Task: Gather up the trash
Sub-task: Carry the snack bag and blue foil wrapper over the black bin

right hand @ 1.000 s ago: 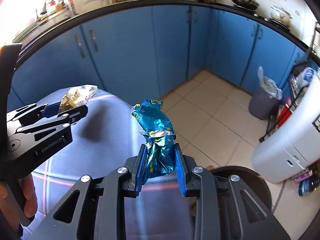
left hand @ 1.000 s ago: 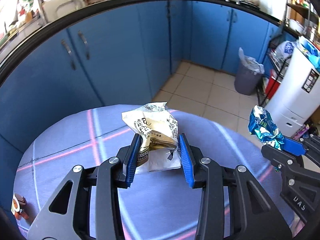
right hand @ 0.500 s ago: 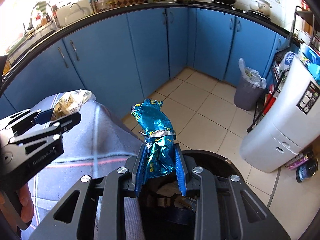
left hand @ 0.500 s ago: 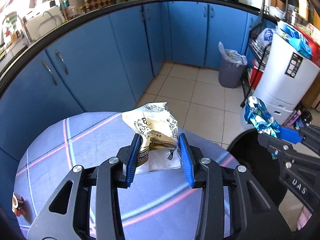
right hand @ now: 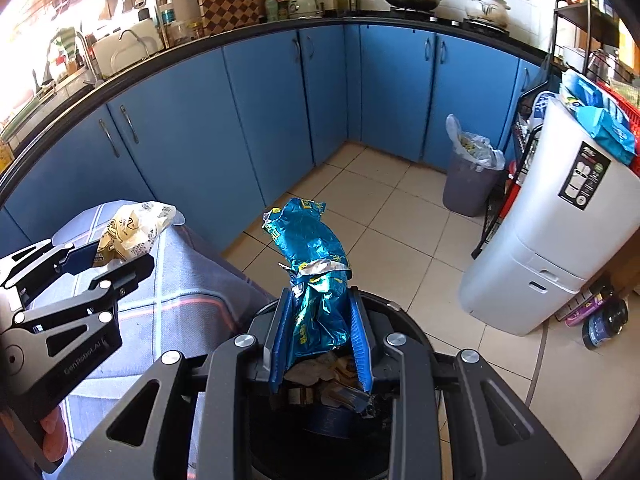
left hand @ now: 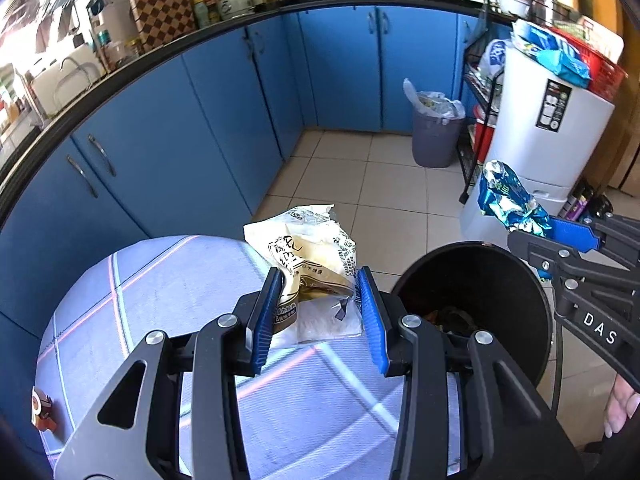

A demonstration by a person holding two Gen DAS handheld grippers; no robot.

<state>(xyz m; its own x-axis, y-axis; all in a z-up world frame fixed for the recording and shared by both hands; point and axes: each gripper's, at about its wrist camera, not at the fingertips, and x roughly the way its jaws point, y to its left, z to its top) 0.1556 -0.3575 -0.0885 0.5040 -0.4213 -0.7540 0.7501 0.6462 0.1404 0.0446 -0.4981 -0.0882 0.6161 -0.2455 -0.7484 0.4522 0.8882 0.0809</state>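
Note:
My left gripper (left hand: 320,312) is shut on a crumpled cream wrapper (left hand: 308,256) and holds it above the edge of the blue checked table (left hand: 160,288). My right gripper (right hand: 320,336) is shut on a crumpled blue foil wrapper (right hand: 316,272) and holds it over the open black trash bin (right hand: 412,332), which has trash inside. In the left wrist view the right gripper (left hand: 560,240) with the blue wrapper (left hand: 508,200) hangs above the bin (left hand: 480,272). In the right wrist view the left gripper (right hand: 100,256) with the cream wrapper (right hand: 132,228) is at the left.
Blue kitchen cabinets (right hand: 260,112) run along the back. A grey lined bin (right hand: 472,176) stands in the corner. A white appliance (right hand: 560,232) stands at the right, with bottles (right hand: 604,320) on the tiled floor. A small orange-and-white object (left hand: 40,408) lies on the table's left.
Both grippers have moved to the right with their wrappers. The black bin has come fully under the right gripper, and the left gripper now reaches the table's edge.

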